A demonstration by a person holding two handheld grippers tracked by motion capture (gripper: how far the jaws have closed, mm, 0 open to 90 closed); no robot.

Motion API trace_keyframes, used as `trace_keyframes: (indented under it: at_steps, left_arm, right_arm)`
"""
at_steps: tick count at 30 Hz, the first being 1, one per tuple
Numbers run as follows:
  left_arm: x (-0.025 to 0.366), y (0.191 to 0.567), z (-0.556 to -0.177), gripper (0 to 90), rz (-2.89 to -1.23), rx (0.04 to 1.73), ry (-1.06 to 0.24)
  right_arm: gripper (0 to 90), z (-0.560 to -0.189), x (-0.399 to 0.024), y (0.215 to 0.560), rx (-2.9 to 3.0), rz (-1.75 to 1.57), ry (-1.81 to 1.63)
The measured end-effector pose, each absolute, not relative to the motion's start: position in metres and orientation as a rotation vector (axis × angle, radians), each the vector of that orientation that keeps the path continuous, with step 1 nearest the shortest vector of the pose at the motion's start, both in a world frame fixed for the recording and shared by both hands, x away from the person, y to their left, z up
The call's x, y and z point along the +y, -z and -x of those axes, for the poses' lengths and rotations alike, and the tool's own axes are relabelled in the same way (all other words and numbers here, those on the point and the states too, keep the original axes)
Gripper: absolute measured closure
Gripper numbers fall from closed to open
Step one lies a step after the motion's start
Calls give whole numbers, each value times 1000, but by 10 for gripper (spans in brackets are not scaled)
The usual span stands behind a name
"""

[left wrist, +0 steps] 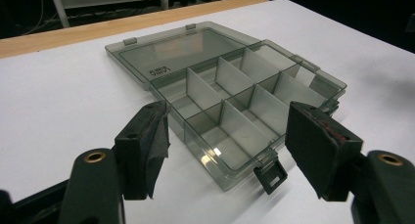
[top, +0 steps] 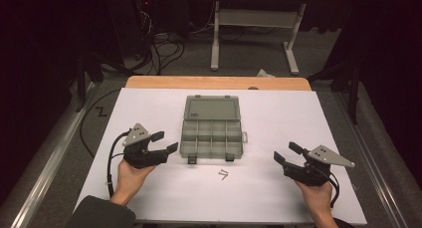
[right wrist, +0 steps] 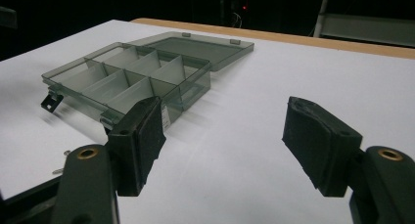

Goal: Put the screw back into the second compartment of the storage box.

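A smoky clear plastic organizer box (top: 211,138) lies open in the middle of the white table, its lid (top: 212,109) folded flat toward the far side. Its divided compartments (left wrist: 230,106) look empty, as also seen in the right gripper view (right wrist: 129,79). Two small screws (top: 223,174) lie on the table just in front of the box. My left gripper (top: 164,142) rests to the box's left, open and holding nothing. My right gripper (top: 287,154) sits to the box's right, open as well. In each gripper view the jaws stand wide apart, left (left wrist: 230,150) and right (right wrist: 225,141).
The white board (top: 278,118) covers a wooden table whose far edge (top: 219,82) shows. Beyond it are a dark floor with cables (top: 164,49) and a white table frame (top: 254,34). A latch (left wrist: 270,177) sticks out from the box's near wall.
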State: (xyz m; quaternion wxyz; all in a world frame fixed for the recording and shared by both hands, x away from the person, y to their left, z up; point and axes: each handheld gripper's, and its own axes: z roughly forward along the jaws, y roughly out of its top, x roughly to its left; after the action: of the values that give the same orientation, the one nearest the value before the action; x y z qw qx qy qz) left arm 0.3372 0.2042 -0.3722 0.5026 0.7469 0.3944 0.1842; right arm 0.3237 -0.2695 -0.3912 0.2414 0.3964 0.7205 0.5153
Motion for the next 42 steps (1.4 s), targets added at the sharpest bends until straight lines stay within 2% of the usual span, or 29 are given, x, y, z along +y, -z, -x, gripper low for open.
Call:
trace_keyframes:
  at_steps: [14, 42]
  left_arm:
    - [187, 367, -346, 325, -1848, 917, -389]
    - [121, 359, -357, 378, -2136, 743, -327]
  right_arm:
    - [328, -325, -269, 391, 1975, -1088, -1417]
    - [333, -325, -268, 391, 1970, -1077, -1414]
